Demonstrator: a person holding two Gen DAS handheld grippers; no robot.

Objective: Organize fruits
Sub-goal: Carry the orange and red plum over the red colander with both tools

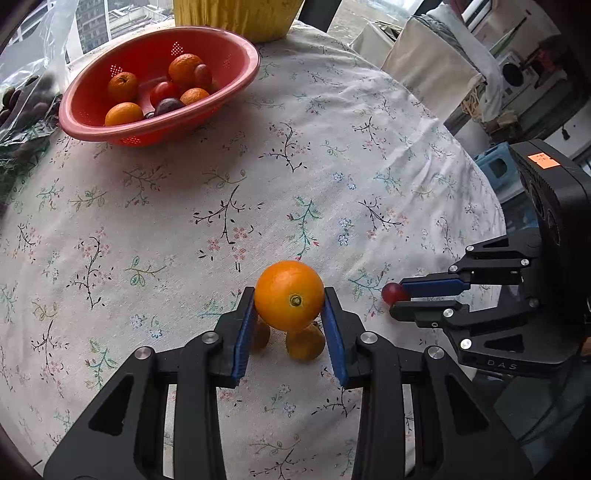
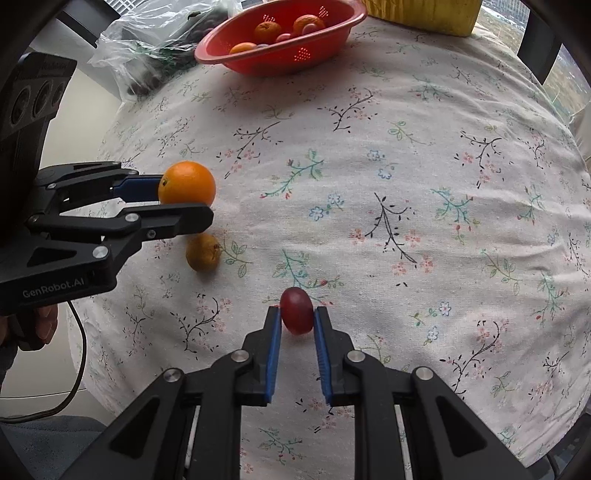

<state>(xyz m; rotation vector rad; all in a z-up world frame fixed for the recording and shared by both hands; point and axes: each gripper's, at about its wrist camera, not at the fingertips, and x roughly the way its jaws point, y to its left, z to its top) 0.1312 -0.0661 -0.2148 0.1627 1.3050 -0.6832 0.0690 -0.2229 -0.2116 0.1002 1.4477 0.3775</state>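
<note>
The left gripper (image 1: 289,301) clamps one orange (image 1: 289,294) above the floral tablecloth (image 1: 258,184), with two smaller oranges (image 1: 304,341) lying beneath. The right gripper (image 2: 296,317) pinches one red grape (image 2: 296,311). The red colander (image 1: 159,88) far across holds five oranges and three dark red fruits.

Soft, even daylight from the windows (image 1: 92,22) along the upper edge of both frames lights the tablecloth (image 1: 332,166) brightly with only faint shadows and no harsh glare, while fisheye distortion bends the edges, dark vignetting fills the corners, and the centre stays sharp.
</note>
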